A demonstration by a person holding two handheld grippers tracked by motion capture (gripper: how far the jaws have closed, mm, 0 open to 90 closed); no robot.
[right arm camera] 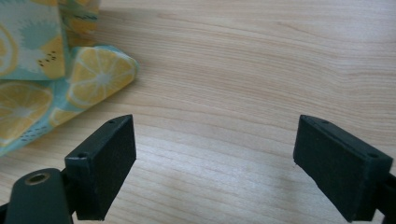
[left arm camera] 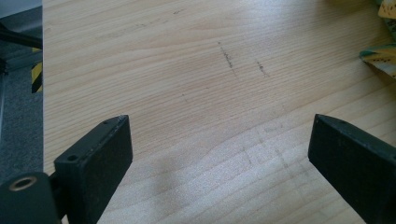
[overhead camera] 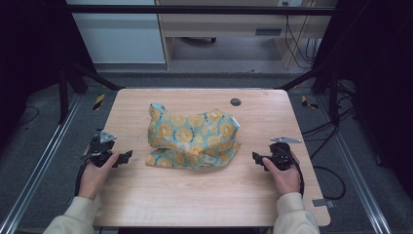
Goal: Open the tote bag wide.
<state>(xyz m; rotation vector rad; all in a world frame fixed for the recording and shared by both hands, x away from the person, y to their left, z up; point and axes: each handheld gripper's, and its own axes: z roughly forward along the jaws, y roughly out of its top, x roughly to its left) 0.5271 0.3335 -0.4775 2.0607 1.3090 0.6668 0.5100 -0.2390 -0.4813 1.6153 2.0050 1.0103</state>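
Note:
A crumpled teal cloth printed with yellow lemon slices (overhead camera: 192,136) lies bunched in the middle of the wooden table (overhead camera: 204,195). My left gripper (overhead camera: 127,157) rests at the table's left edge, held by a hand, jaws wide apart with only bare wood between them (left arm camera: 219,135). A corner of the cloth (left arm camera: 380,56) peeks in at the far right of the left gripper view. My right gripper (overhead camera: 255,157) sits to the right of the cloth, open and holding nothing (right arm camera: 215,135). The cloth's edge (right arm camera: 93,79) lies just left of its left jaw, apart from it.
A small dark round grommet (overhead camera: 235,102) is set in the table near its back edge. Black frame posts and cables stand around the table, with a grey floor beyond. Bare wood stretches in front of the cloth.

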